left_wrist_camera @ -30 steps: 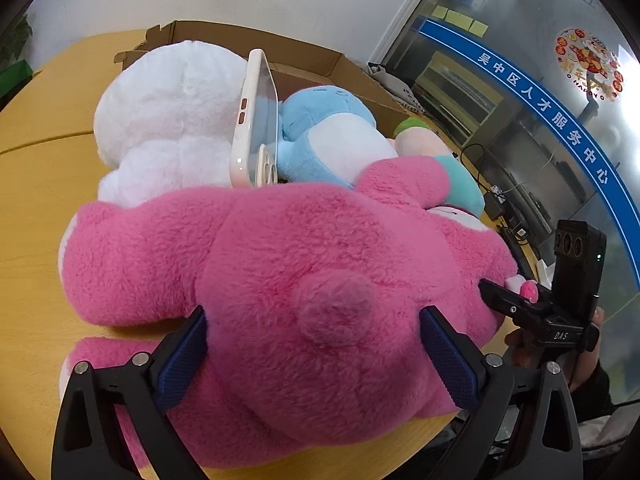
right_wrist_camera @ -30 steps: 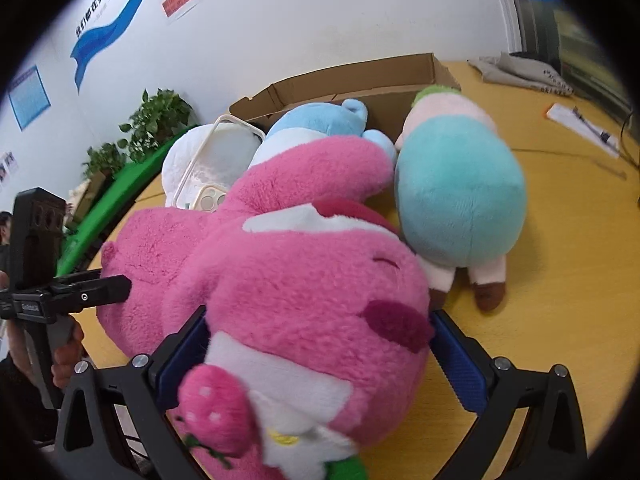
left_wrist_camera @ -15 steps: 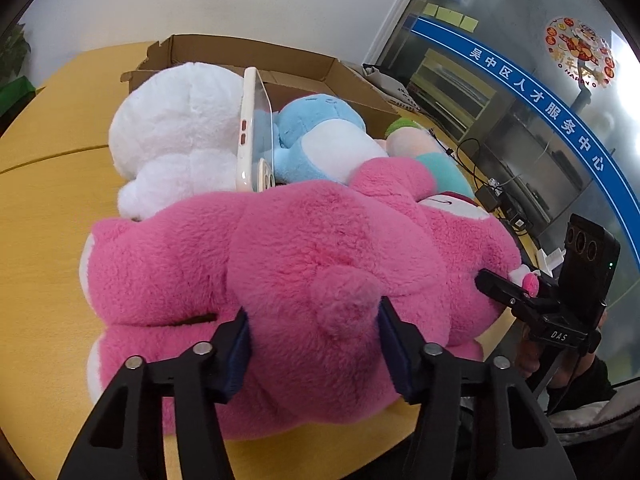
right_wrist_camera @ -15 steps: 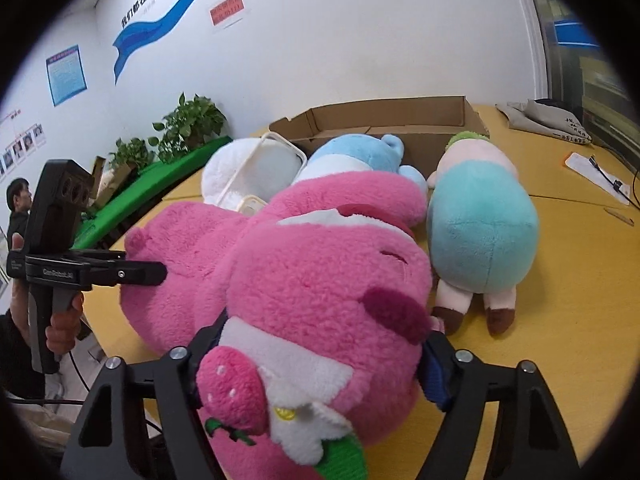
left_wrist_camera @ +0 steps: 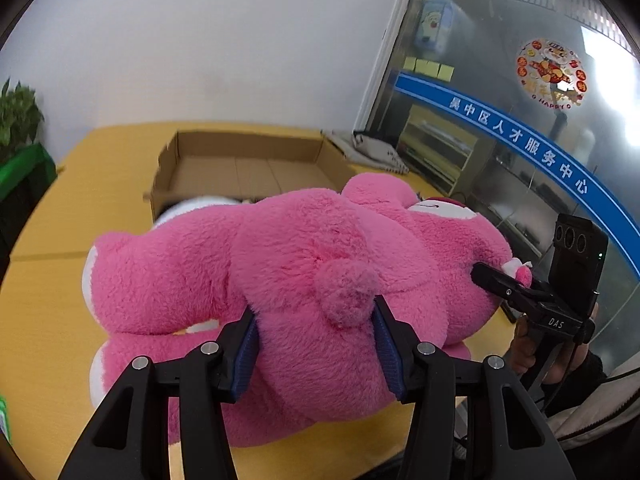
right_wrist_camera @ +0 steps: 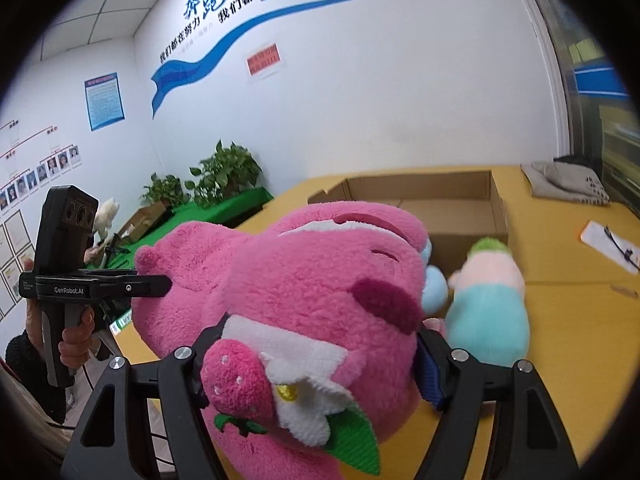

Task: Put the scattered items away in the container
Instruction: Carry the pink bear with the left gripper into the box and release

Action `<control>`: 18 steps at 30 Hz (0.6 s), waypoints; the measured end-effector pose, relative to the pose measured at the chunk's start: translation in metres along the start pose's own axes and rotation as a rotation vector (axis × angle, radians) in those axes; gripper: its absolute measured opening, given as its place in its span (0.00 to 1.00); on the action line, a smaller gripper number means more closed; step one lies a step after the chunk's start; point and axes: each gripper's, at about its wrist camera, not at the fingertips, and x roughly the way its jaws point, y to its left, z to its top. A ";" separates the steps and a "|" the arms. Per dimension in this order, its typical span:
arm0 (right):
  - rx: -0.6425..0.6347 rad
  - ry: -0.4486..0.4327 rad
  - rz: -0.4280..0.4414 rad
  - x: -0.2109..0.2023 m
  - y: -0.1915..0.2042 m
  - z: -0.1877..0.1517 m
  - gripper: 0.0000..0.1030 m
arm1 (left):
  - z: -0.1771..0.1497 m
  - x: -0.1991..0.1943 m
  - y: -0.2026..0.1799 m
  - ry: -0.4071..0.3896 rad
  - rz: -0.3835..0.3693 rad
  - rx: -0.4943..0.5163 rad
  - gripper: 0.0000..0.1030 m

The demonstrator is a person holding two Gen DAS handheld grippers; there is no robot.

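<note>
A big pink plush bear [left_wrist_camera: 304, 264] hangs between both grippers, lifted above the yellow table [left_wrist_camera: 48, 320]. My left gripper [left_wrist_camera: 316, 344] is shut on its rump, around the tail. My right gripper [right_wrist_camera: 320, 352] is shut on its head [right_wrist_camera: 320, 280], by the strawberry. The open cardboard box [left_wrist_camera: 248, 160] lies beyond the bear and looks empty; it also shows in the right wrist view [right_wrist_camera: 440, 196]. A teal and pink plush [right_wrist_camera: 488, 304] and a blue plush [right_wrist_camera: 434, 288] lie on the table before the box. A white plush [left_wrist_camera: 192, 206] peeks out behind the bear.
A grey cloth [right_wrist_camera: 568, 180] and a paper with a cable [right_wrist_camera: 612, 244] lie on the table to the right of the box. Green plants [right_wrist_camera: 224, 176] stand along the wall to the left.
Both grippers closed on the pink bear and lifted it off the table. The views tilted up, so the box's inside shows and the other plush toys sit lower.
</note>
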 end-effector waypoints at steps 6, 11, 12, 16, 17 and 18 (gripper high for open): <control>-0.033 -0.122 -0.015 -0.002 -0.005 0.046 0.72 | 0.055 0.017 0.018 -0.072 -0.034 0.054 0.54; -0.049 -0.220 -0.052 0.010 -0.024 0.096 0.72 | 0.113 0.051 0.026 -0.116 -0.062 0.088 0.54; -0.049 -0.234 -0.057 0.014 -0.028 0.105 0.72 | 0.129 0.062 0.029 -0.124 -0.061 0.096 0.54; -0.042 -0.266 -0.077 0.044 -0.052 0.148 0.72 | 0.175 0.102 0.037 -0.142 -0.047 0.116 0.54; -0.038 -0.271 -0.080 0.053 -0.058 0.159 0.72 | 0.191 0.112 0.037 -0.145 -0.042 0.120 0.54; -0.034 -0.278 -0.084 0.064 -0.066 0.170 0.72 | 0.200 0.119 0.036 -0.146 -0.041 0.121 0.54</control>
